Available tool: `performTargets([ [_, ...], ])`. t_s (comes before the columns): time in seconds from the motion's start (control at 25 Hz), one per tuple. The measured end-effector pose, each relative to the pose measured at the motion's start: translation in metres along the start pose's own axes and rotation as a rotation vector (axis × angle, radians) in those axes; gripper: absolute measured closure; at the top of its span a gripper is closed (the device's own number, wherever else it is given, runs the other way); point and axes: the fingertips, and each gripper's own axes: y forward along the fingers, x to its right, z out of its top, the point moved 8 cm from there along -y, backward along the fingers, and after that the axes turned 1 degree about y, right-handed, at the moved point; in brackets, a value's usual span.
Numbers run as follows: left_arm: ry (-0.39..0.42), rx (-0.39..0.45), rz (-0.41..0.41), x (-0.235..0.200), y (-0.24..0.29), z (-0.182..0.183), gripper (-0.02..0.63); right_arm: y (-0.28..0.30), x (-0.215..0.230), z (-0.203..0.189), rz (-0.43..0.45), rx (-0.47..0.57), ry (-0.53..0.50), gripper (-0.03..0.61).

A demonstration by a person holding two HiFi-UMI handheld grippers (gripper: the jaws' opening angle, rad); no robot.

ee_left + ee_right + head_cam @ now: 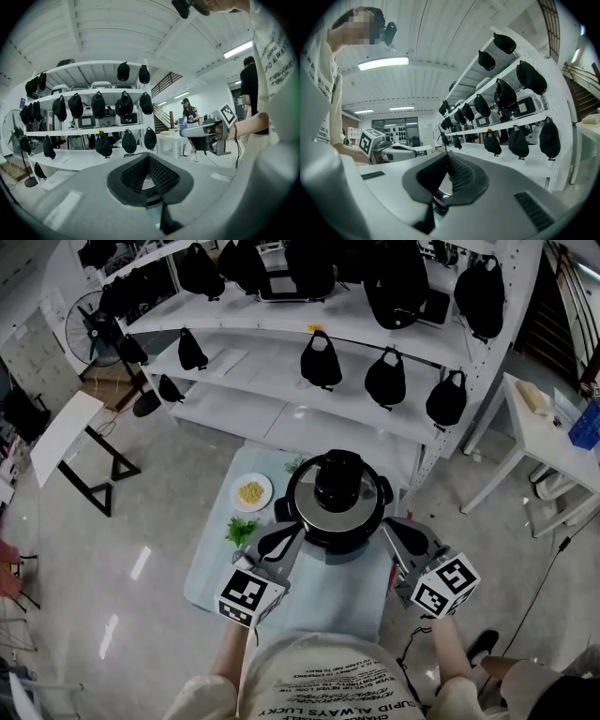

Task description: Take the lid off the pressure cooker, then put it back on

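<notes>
The pressure cooker (pixel 305 514), steel with a black lid (pixel 338 482) on top, stands on a small table with a pale blue cloth (pixel 328 601) in the head view. My left gripper (pixel 284 536) sits close beside the cooker's left side. My right gripper (pixel 391 529) is close beside its right side. In the left gripper view the left gripper (pixel 149 158) is shut, pads together, nothing between them. The right gripper (pixel 449 158) likewise is shut on nothing in its own view. Both point about level toward the shelves, and neither gripper view shows the cooker.
A white plate of yellow kernels (pixel 251 492) and green leaves (pixel 241 531) lie left of the cooker. White shelving with several black caps (pixel 321 360) stands behind the table. A fan (pixel 89 329) and a white board on a stand (pixel 66 432) are left, a white table (pixel 534 427) right.
</notes>
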Motion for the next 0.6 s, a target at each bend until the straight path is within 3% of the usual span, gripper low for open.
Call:
performTargets([
  [0.6, -0.028, 0.031, 0.133, -0.001, -0.026, -0.003, 0.584, -0.015, -0.003, 0.001, -0.079, 0.067, -0.009, 0.574],
])
